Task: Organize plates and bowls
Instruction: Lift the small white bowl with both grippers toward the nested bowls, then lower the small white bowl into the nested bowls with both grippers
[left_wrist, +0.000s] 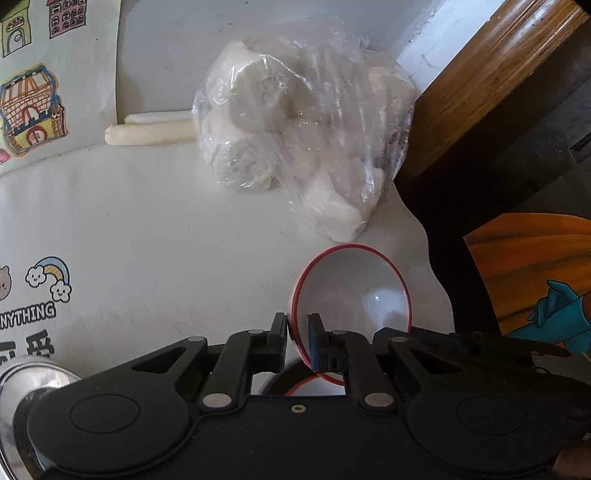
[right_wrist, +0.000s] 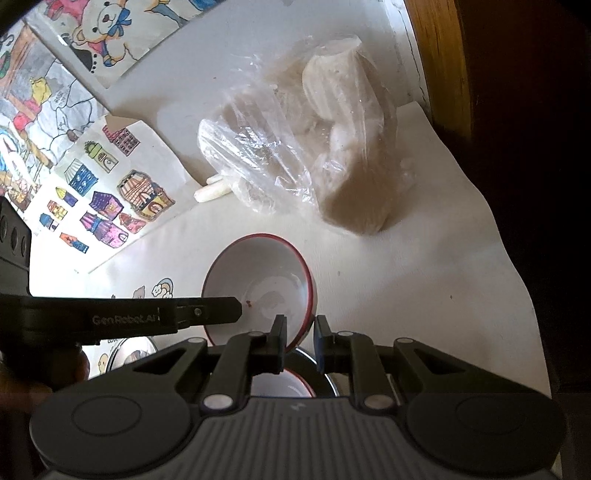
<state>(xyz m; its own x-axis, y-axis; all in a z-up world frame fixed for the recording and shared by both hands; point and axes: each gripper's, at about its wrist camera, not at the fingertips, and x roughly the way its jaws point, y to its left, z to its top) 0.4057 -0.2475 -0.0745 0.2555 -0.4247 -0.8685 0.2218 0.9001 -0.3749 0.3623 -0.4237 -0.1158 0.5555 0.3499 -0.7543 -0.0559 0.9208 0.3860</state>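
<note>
My left gripper (left_wrist: 298, 332) is shut on the rim of a white bowl with a red rim (left_wrist: 354, 291), held tilted above the table. The same bowl (right_wrist: 258, 284) shows in the right wrist view, with the left gripper's finger (right_wrist: 207, 312) reaching in from the left. My right gripper (right_wrist: 300, 338) has its jaws around the bowl's near rim with a small gap showing on the right side. Below it lies another red-rimmed bowl (right_wrist: 280, 384) inside a steel vessel (right_wrist: 332, 380).
A clear plastic bag of white lumps (left_wrist: 295, 136) lies at the back of the white table (left_wrist: 147, 236). A white roll (left_wrist: 147, 134) lies against the wall. A steel vessel (left_wrist: 29, 384) is at lower left. Dark wooden furniture (left_wrist: 480, 92) borders the right.
</note>
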